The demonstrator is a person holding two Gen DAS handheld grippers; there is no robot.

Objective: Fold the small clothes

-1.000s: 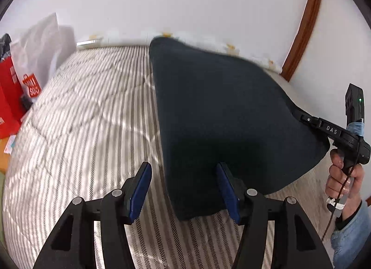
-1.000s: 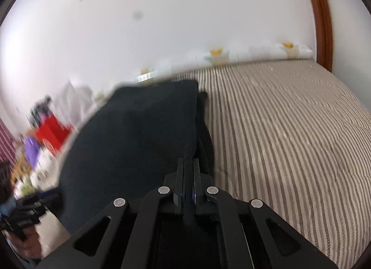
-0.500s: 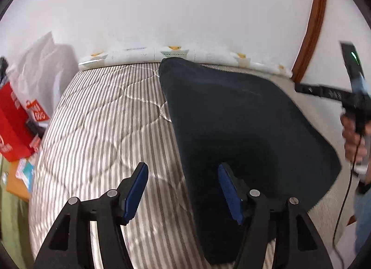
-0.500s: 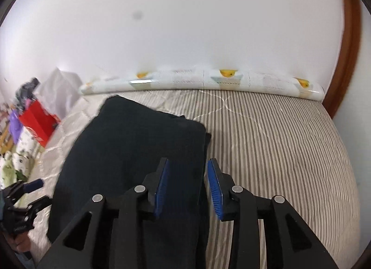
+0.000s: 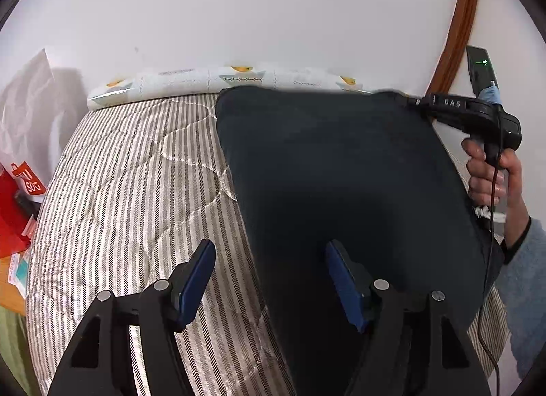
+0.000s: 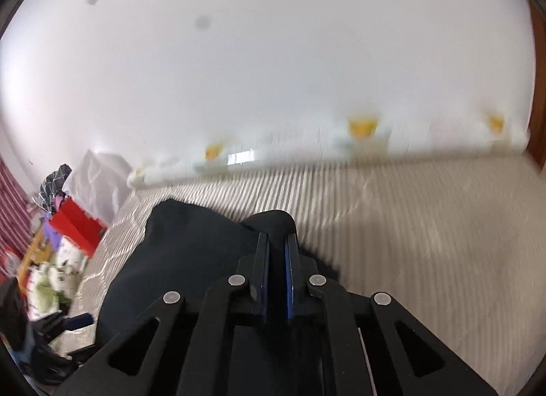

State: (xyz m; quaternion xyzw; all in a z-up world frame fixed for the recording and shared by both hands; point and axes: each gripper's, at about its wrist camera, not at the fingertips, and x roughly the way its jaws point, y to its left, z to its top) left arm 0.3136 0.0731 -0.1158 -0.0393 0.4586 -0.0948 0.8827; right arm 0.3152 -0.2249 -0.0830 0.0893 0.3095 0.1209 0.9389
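A dark navy garment (image 5: 341, 171) lies spread on the striped bed (image 5: 129, 184). My left gripper (image 5: 269, 280) is open above its near left edge, one finger over the bedspread, one over the cloth. In the left wrist view my right gripper (image 5: 414, 102) pinches the garment's far right corner and holds it up. In the right wrist view, which is blurred, the right gripper (image 6: 276, 242) has its jaws nearly together on a bunched fold of the garment (image 6: 191, 252).
A white wall and a long patterned roll (image 5: 221, 78) run along the bed's far edge. Red bags (image 5: 17, 198) and clutter sit left of the bed. A wooden door frame (image 5: 457, 31) stands at the right.
The right gripper opened and let the garment settle, then shut again on its far right corner and lifted it. The left gripper stayed open at the near edge.
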